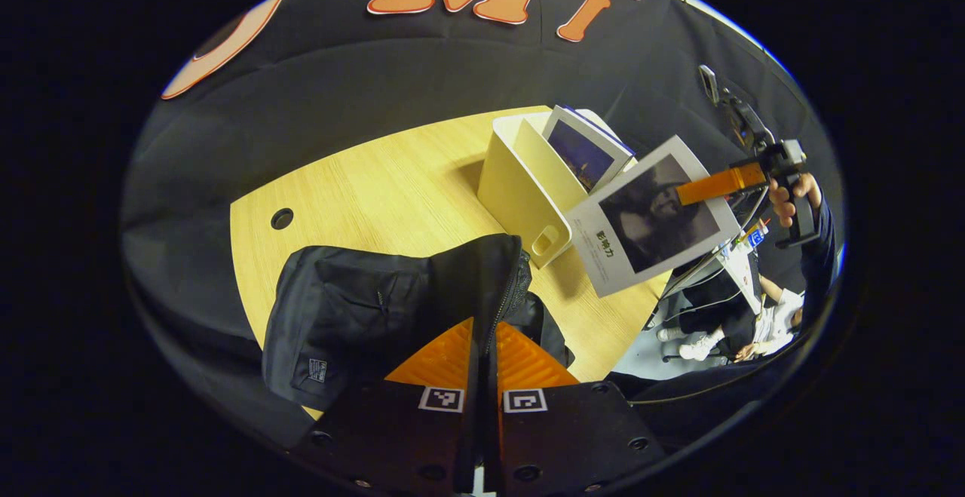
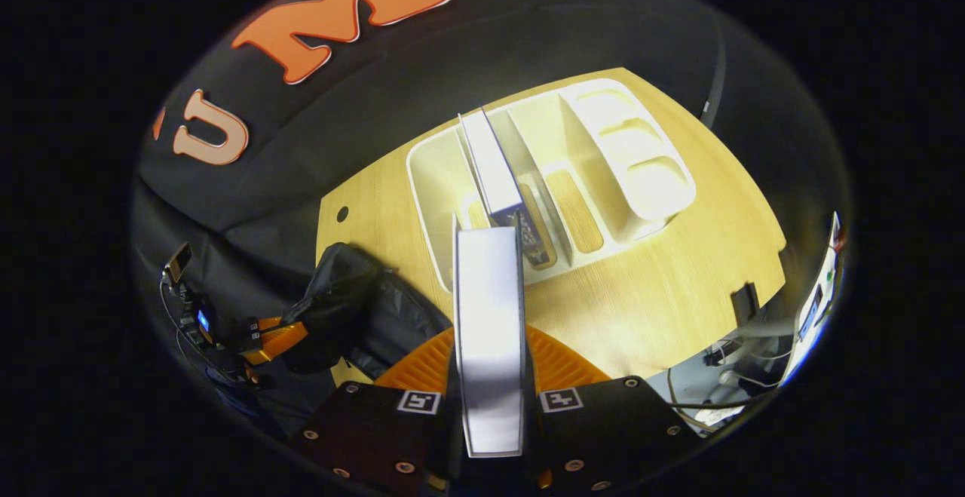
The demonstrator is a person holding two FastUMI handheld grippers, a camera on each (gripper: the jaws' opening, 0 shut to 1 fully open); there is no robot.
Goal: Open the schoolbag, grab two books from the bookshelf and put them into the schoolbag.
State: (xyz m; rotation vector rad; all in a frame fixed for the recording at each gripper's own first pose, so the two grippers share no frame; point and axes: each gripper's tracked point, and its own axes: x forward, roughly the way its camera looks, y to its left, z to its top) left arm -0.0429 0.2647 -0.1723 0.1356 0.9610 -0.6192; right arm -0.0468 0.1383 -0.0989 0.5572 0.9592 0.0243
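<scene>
In the left gripper view my left gripper (image 1: 483,335) is shut on the raised zip edge of the black schoolbag (image 1: 354,308), which slumps on the wooden table (image 1: 377,188). Behind it stands the cream bookshelf (image 1: 520,188) with one book (image 1: 584,151) leaning in it. A second book with a grey cover (image 1: 652,218) hangs above the table's right edge, pinched by my right gripper (image 1: 686,194). In the right gripper view that book (image 2: 490,308) stands edge-on between the fingers of my right gripper (image 2: 490,342), above the bookshelf (image 2: 626,173), the remaining book (image 2: 497,176) and the schoolbag (image 2: 354,308).
The table has a round cable hole (image 1: 282,218) at its far left. Beyond its right edge a person (image 1: 769,323) sits low among cables. A hand (image 1: 791,195) holds the right gripper. The booth's black cloth surrounds the table.
</scene>
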